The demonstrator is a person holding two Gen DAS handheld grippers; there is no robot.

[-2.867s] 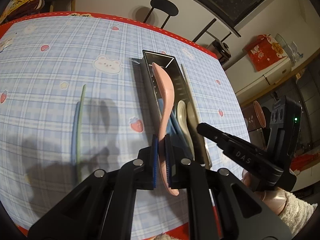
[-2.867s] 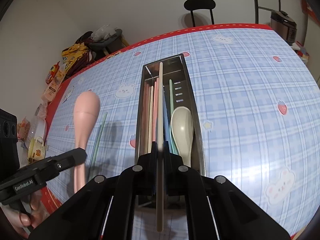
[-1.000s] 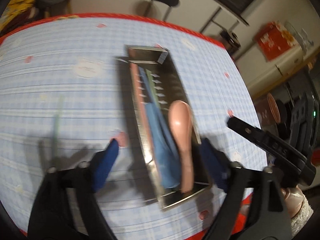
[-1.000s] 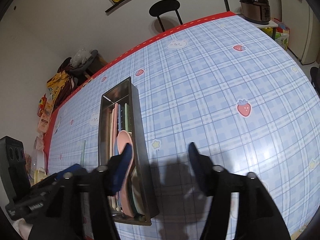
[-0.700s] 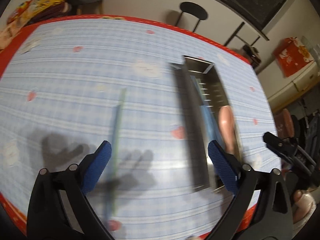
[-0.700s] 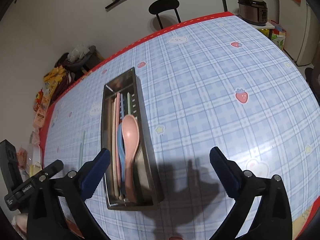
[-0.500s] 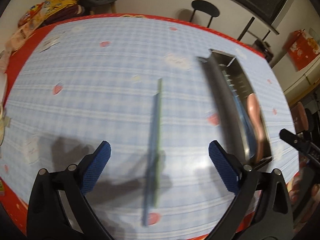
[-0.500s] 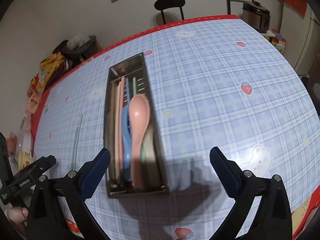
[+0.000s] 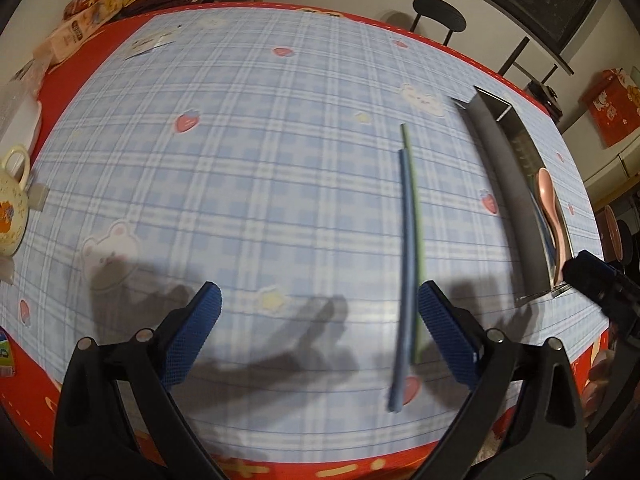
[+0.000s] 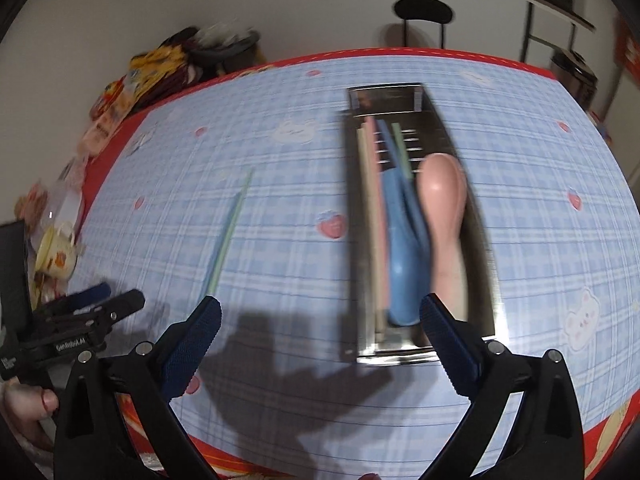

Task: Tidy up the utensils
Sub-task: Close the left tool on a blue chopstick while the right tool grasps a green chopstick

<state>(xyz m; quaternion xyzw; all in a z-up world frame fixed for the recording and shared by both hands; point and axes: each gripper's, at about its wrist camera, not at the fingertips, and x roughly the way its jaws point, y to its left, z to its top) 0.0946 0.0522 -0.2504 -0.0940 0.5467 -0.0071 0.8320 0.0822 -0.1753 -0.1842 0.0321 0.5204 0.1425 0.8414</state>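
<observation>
Showing left gripper (image 9: 318, 308) low in frame, fingers spread wide, holding nothing, above blue chopstick (image 9: 405, 264) and green chopstick (image 9: 412, 200) lying side by side on checked tablecloth (image 9: 240, 160). Right gripper (image 10: 318, 320) likewise spread and empty, near end of steel tray (image 10: 486, 264), right of centre, containing pink spoon (image 10: 442, 216), blue spoon (image 10: 402, 272).

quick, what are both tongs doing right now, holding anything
Left tongs: open, holding nothing, above the blue and green chopsticks on the checked tablecloth.
Right tongs: open, holding nothing, near the steel utensil tray.
</observation>
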